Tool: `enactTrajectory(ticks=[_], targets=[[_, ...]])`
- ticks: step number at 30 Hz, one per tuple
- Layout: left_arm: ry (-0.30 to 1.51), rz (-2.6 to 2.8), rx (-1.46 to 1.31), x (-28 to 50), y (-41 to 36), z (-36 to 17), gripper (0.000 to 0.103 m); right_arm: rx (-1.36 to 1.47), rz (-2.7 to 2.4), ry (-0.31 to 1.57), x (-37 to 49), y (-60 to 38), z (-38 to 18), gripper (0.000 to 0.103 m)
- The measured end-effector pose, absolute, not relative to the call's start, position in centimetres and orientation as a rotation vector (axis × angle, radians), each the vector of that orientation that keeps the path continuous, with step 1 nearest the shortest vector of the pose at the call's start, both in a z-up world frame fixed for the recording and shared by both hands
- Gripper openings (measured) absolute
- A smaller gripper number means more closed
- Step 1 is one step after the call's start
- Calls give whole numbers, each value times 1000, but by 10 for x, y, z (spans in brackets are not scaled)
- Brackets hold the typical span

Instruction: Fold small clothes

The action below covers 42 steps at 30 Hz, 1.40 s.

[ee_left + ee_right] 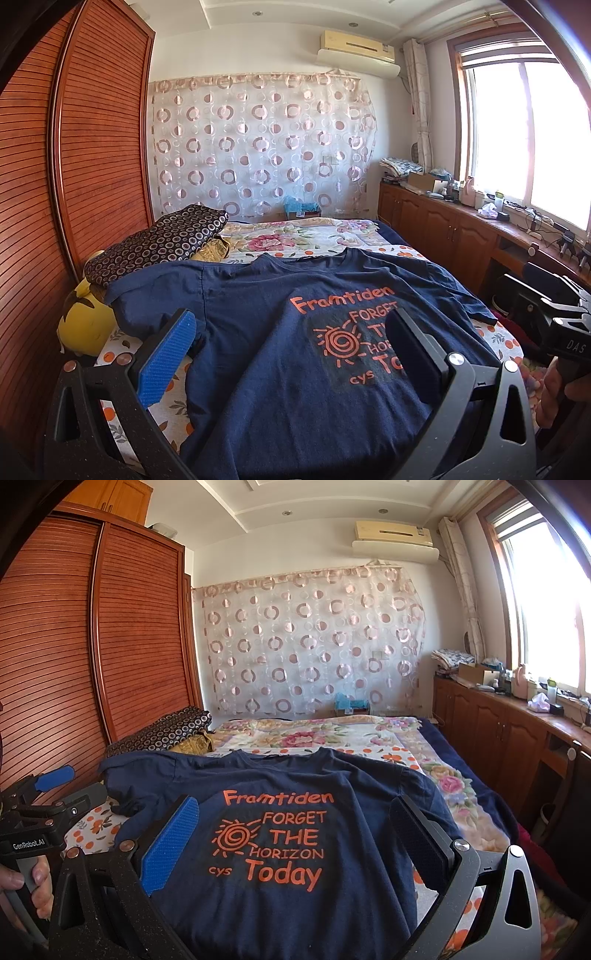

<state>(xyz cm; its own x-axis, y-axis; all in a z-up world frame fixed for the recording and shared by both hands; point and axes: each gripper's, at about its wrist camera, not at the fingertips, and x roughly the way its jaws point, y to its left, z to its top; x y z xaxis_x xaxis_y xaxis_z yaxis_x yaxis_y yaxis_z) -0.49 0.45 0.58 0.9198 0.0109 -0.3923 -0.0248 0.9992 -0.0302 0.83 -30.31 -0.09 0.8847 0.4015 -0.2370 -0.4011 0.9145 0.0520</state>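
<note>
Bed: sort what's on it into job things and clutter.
Job:
navy T-shirt, spread flat, print up
left gripper, open
right gripper, open

Clutter:
dotted dark bundle by the wardrobe
yellow plush toy
gold fabric
floral quilt

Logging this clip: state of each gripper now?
Left gripper: open, holding nothing, above the navy T-shirt.
Right gripper: open, holding nothing.
</note>
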Motion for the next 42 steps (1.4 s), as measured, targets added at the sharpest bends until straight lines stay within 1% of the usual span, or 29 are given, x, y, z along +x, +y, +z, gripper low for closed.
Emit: enactTrajectory(ticks=[42], targets=[[394,22,-28,-9,6,11,103,5,419,240,7,-301,1,103]])
